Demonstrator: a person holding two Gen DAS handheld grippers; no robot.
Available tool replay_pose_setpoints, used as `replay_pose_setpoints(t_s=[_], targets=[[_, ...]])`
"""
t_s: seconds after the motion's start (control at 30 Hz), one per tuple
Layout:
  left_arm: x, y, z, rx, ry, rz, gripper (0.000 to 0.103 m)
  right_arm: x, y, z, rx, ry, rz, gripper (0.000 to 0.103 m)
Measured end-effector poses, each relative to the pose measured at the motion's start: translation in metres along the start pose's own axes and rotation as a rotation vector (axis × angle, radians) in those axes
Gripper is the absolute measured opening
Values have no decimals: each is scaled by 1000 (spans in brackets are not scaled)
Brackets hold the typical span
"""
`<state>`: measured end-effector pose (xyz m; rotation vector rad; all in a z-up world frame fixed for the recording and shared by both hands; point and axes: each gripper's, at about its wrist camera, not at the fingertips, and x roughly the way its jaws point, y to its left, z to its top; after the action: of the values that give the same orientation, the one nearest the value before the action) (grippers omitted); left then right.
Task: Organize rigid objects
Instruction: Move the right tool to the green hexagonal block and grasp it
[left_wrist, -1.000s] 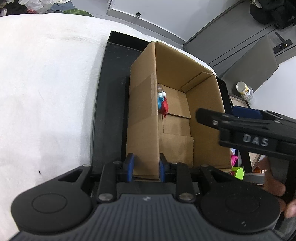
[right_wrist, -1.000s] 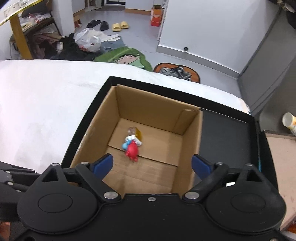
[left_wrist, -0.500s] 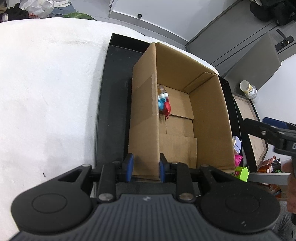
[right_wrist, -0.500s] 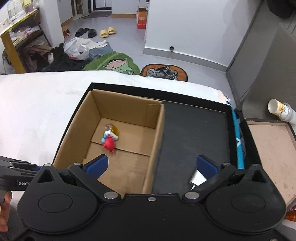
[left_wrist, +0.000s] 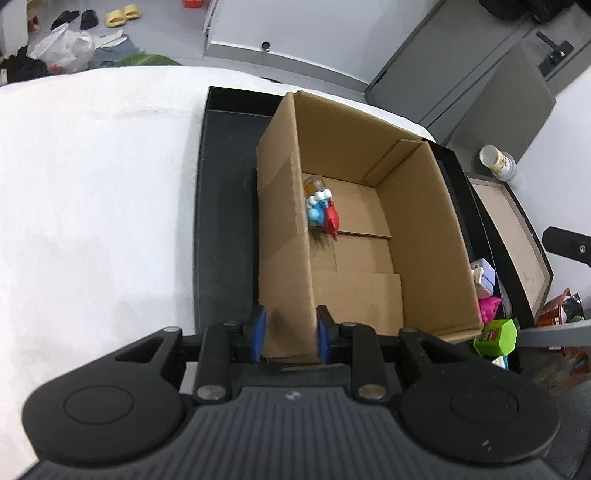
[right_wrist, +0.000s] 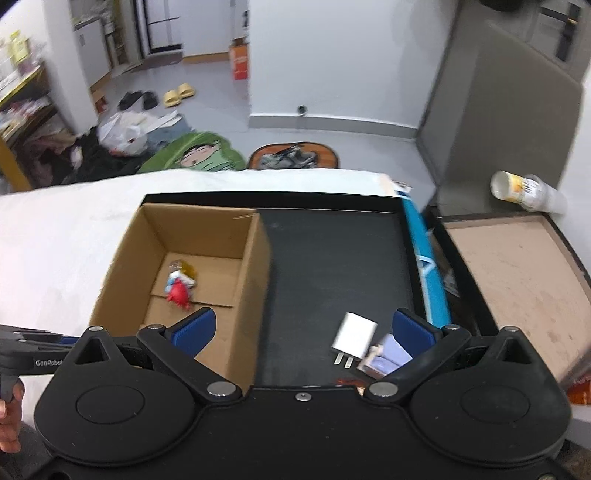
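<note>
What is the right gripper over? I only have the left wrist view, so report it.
Observer: The right gripper hangs over the black tray, beside the cardboard box, not over it.
Operator: Give me its jaw state.
Observer: Wide open, gripping nothing.
Operator: Name what lies below it.
Observer: A white charger plug lies flat on the tray, prongs toward the camera, beside a lavender toy.
</note>
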<state>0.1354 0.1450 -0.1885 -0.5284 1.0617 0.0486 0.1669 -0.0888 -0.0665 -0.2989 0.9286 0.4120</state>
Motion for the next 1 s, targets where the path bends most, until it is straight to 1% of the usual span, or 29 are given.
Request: replay_pose_setpoints(t_s=[0.1,0.2,0.23,0.33,0.47,0.6,0.73,0.8,0.93,1.0], targets=[[1,-3,-1,12,-12,11,26,-4,-11,-7,38,-26,-18,102],[2,-5,-2,18,-15,8,26,-3,-23,-14,92,-22,-13,102],[2,-5,-2,18,-17,9,26,-2,-26,-16,96,-16,-12,102],[4,-4,-3,1,-22,7,26,1,-30,-23,81,-15,-45,102],[5,-1,-3,-19,-24,6,25,8,-43,-27,116,49,-27,98],[4,0,-3,-22,-22,4,25,10,-45,-35,92,76,-43,97],[4,-3,-3,-4,-21,8,25,16,-51,-42,75,108,-21,94],[4,-2,-4,-13,-25,6,25,19,-56,-45,80,131,-19,91],[4,-2,-4,-15,-26,4,25,34,-69,-49,133,204,5,80],[4,-1,-4,-16,-25,5,25,42,-74,-51,164,237,8,78]])
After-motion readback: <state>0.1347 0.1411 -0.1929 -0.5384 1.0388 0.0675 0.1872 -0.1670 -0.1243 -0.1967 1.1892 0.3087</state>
